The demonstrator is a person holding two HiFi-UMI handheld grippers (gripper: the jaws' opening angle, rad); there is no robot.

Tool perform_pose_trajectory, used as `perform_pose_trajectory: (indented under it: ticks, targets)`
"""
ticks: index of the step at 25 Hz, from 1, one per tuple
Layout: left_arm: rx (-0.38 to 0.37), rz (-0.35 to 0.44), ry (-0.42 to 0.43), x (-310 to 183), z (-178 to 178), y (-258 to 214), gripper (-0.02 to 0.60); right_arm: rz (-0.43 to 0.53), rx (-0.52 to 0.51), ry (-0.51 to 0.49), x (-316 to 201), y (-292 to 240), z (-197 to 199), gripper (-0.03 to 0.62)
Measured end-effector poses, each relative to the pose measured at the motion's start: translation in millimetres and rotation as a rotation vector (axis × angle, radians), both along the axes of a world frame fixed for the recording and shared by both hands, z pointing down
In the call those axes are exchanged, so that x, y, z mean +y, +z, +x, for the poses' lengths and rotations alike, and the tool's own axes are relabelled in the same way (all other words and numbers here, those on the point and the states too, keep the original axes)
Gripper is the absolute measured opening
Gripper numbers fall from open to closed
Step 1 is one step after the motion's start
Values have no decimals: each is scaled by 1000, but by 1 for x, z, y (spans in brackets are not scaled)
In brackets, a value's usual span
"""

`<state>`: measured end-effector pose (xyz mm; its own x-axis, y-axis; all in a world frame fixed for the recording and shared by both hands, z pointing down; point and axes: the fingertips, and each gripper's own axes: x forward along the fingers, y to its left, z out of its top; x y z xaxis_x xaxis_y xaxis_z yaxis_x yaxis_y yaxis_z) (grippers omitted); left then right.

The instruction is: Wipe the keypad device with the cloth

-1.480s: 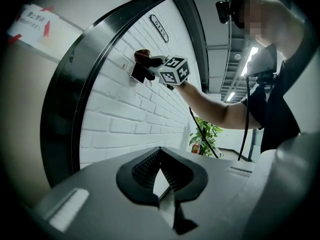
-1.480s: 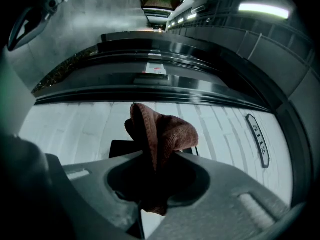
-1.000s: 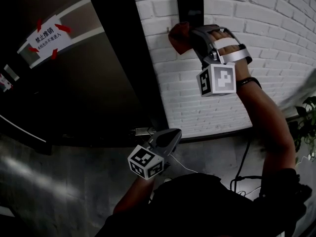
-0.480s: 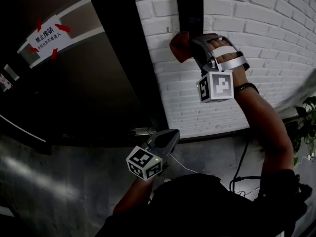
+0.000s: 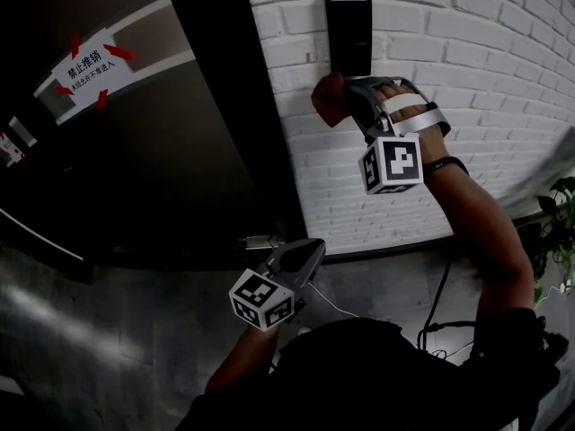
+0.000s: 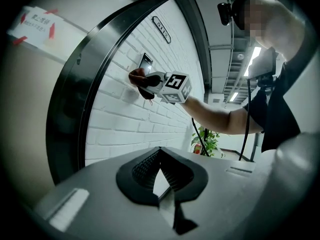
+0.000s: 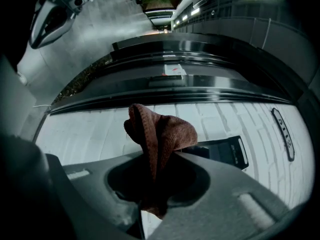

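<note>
Right gripper (image 5: 350, 95) clamps cloth (image 5: 324, 100) just below keypad device (image 5: 348, 32); left gripper (image 5: 313, 248) closed, low.

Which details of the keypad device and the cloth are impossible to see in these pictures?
1. Keys on the keypad device: too dark and small in the head view; partly behind the cloth in the right gripper view.
2. Whether the cloth touches the wall: the cloth itself covers that spot in the head view.

Rust-red cloth (image 5: 328, 100), black keypad device (image 5: 348, 34), white wall (image 5: 485, 52) in brick pattern
</note>
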<state>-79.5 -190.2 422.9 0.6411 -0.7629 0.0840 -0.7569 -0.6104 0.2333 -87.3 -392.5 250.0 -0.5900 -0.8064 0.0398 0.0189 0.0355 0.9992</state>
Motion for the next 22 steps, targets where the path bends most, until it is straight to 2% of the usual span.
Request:
perform_pose_trajectory:
  ticks: [3,9,14,22]
  targets:
    - [2,-1,-4,1,-3,1,17,12,-2,-22,12,-12,-2,60]
    - [7,5,-10,1,-6,-2,17,106,-70,-50,37,-81,2,60]
    - [9,10,-15,1,-7,-3,17,198,-107,-41,40,-128,5,60]
    - [18,7,-19,2,-7,-2,17,277,-116,-3,28,-176,0,60]
